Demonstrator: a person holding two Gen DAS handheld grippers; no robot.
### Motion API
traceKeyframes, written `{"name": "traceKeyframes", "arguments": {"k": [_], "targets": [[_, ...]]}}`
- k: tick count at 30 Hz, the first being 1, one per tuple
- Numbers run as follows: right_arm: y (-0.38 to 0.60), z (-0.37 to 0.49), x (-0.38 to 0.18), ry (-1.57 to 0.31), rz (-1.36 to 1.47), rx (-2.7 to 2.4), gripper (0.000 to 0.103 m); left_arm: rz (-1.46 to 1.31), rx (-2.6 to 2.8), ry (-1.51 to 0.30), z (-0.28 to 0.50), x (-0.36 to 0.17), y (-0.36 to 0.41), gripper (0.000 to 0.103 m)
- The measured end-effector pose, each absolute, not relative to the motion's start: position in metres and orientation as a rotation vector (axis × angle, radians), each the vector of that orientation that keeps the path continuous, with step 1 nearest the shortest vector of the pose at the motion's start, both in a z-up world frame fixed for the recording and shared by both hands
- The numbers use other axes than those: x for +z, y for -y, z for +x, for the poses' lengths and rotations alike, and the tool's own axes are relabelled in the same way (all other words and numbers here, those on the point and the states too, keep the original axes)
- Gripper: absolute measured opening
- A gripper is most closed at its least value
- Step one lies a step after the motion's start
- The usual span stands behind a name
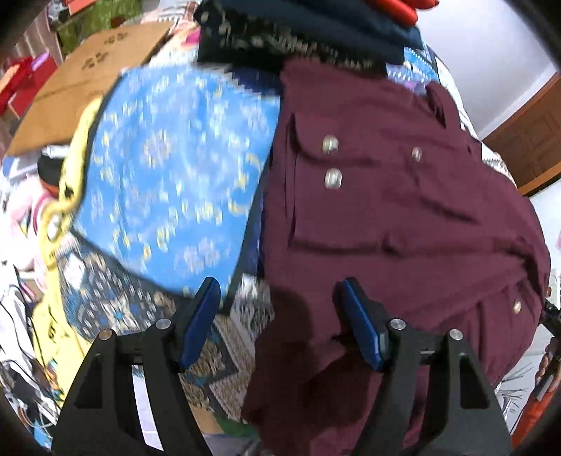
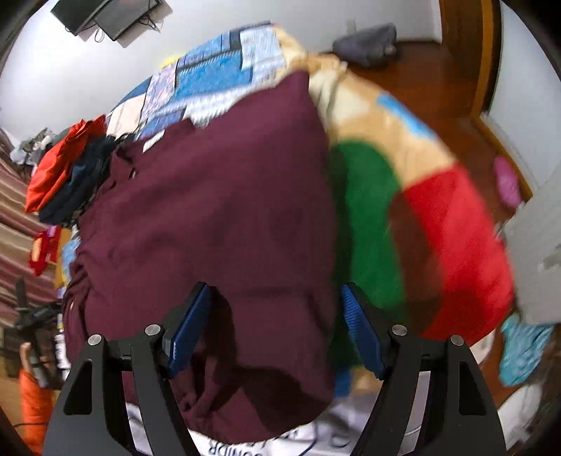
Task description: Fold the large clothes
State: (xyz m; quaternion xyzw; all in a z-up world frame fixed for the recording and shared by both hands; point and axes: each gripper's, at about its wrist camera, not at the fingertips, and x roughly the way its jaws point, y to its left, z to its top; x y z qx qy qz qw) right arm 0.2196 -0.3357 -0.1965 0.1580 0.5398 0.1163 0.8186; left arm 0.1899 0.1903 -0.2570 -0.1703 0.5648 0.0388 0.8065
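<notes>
I'm looking down on the bed's patchwork cover (image 2: pixel 224 59), and the maroon shirt (image 1: pixel 403 217) lies flat across it, partly folded, pocket flap and metal snaps facing up. Left of it rests a blue patterned cloth (image 1: pixel 175 182); on its right a green and red blanket (image 2: pixel 420 224). A stack of folded clothes (image 1: pixel 315 31) sits beyond the collar end. My left gripper (image 1: pixel 280 322) hangs spread, pinching nothing, over the shirt's near edge; my right gripper (image 2: pixel 277 326) is spread too, empty above the maroon fabric
</notes>
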Motion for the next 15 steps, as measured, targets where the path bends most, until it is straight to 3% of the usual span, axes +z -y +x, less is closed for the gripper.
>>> {"name": "traceKeyframes", "arguments": {"k": [10,15], "targets": [[0.335,0.205,-0.203,-1.15,0.382,0.254,0.075,-0.529,0.002,-1.198,0.151,-0.26,-0.191,0.071],[0.33,0.2,-0.207,-1.168,0.37,0.286,0.075,-0.485,-0.048,-1.202,0.143,-0.259,-0.175,0.074]]}}
